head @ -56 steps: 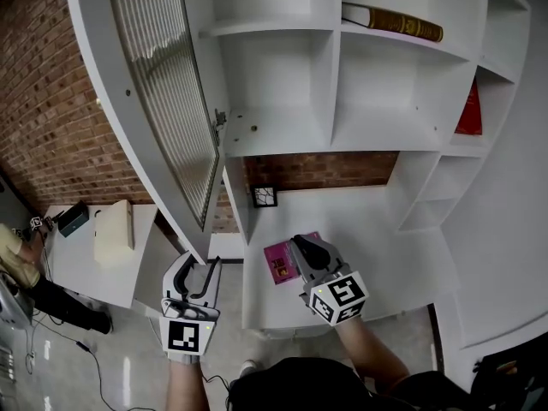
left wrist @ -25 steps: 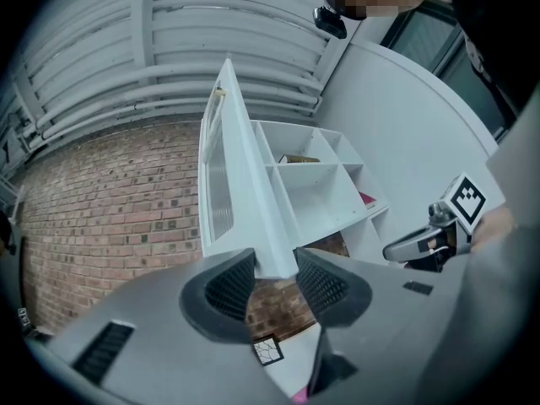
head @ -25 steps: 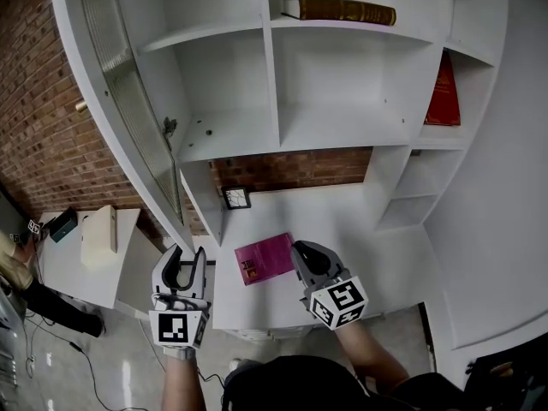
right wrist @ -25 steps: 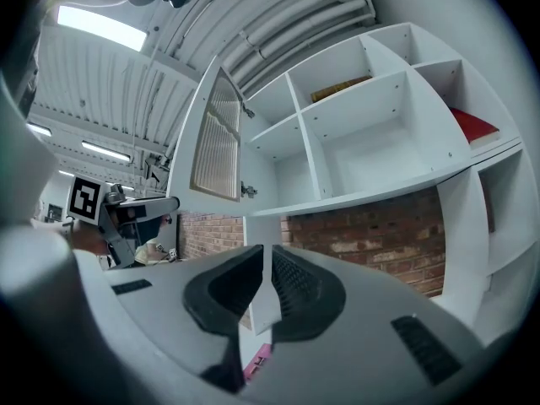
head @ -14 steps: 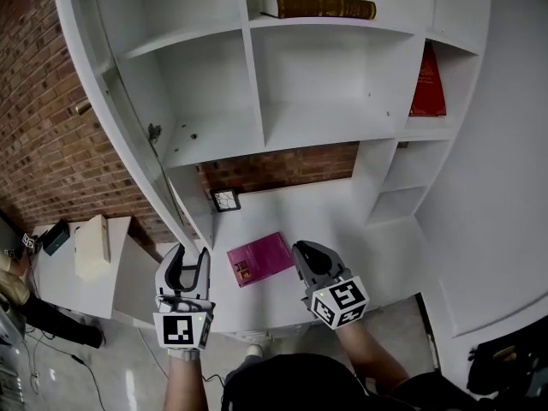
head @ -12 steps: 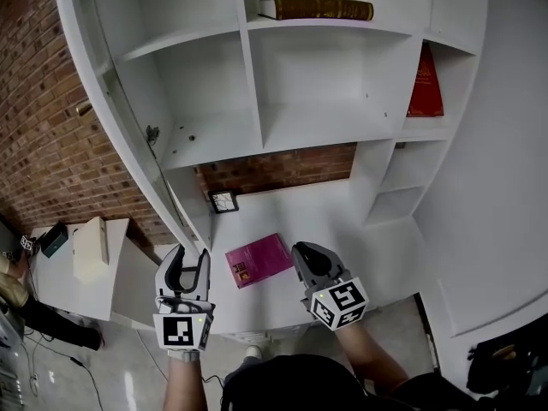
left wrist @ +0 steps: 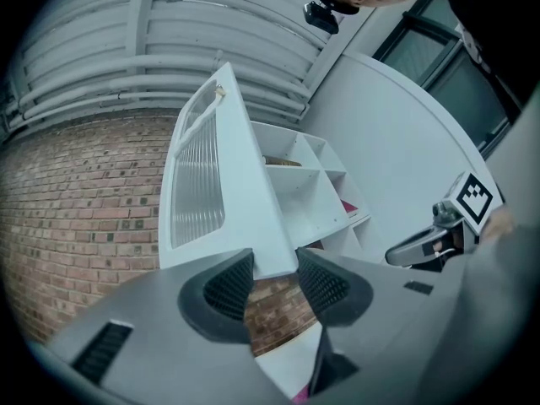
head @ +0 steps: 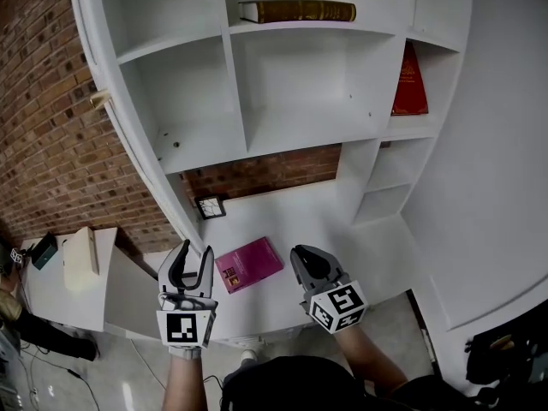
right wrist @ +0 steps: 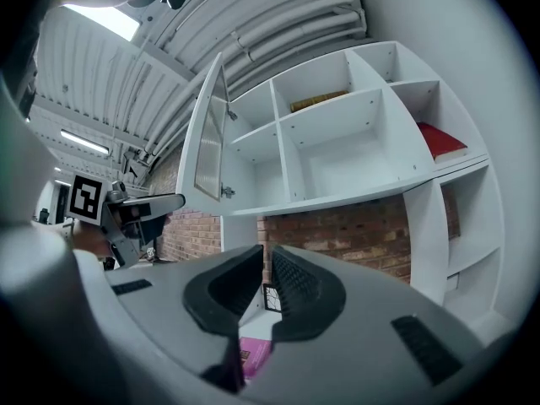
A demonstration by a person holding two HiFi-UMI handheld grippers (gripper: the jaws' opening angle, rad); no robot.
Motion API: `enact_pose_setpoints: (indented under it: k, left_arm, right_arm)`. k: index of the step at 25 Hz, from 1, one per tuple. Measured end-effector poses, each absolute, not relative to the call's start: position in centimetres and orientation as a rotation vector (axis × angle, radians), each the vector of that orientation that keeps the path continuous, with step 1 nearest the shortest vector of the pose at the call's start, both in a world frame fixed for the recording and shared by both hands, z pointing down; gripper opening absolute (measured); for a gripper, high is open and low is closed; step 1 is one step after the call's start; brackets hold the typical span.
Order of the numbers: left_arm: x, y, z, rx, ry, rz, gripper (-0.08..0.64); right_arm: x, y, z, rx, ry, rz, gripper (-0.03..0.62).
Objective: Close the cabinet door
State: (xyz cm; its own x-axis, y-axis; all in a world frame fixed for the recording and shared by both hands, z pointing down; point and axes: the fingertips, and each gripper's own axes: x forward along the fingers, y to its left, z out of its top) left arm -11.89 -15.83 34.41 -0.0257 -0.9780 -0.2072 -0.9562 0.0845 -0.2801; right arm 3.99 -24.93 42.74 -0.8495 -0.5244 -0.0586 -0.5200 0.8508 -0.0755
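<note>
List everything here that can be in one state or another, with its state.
Cabinet door, open, swung out to the left.
Left tongs, open, jaws just widened; door's lower corner seen in the gap, not pinched.
Right tongs, closed to a slit, empty.
Brown book, closed, lying flat.
Red book, closed, lying flat.
Pink book, closed, flat on the desk.
Picture frame, standing upright.

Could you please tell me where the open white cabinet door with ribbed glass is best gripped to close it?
I'd grip the white cabinet door at its lower free corner, on the frame below the glass, from underneath with the left claw: that corner is farthest from the hinges and thin.
</note>
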Motion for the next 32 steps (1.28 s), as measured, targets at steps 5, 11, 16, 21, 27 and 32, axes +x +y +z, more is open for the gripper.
enact_pose_setpoints:
  k: [5,11,16,21,27,32]
  left_arm:
    - [-11.2,-17.4,34.4,-1.931,2.003,-0.09,0.174]
    - [-10.3,-19.5,34.3,-1.964,1.958,-0.088,0.173]
    - [-9.7,-21.4,34.3,-1.979,1.933,-0.112,0.167]
    - [-9.7,-23.9,34.4,-1.998,1.893,-0.117,0.14]
    - [-8.8,-25.7,34.7,-2.039,1.825,-0.144,0.14]
    - [-9.2,-26.5,34.0,-2.047,1.824,-0.104,0.135]
  right_arm:
    - [5.5,-26.0,42.9,-0.901,2.934,-0.084,0.041]
    - [6.8,-27.1,42.9,-0.96,2.916,-0.086,0.041]
    - [7.4,-27.8,43.2,-1.002,2.902,-0.093,0.041]
    - [8.1,-28.7,43.3,-1.048,2.892,-0.1,0.041]
    - [8.8,-29.6,43.3,-1.119,2.871,-0.102,0.041]
    - [8.9,-30.0,43.1,-1.159,2.859,-0.096,0.041]
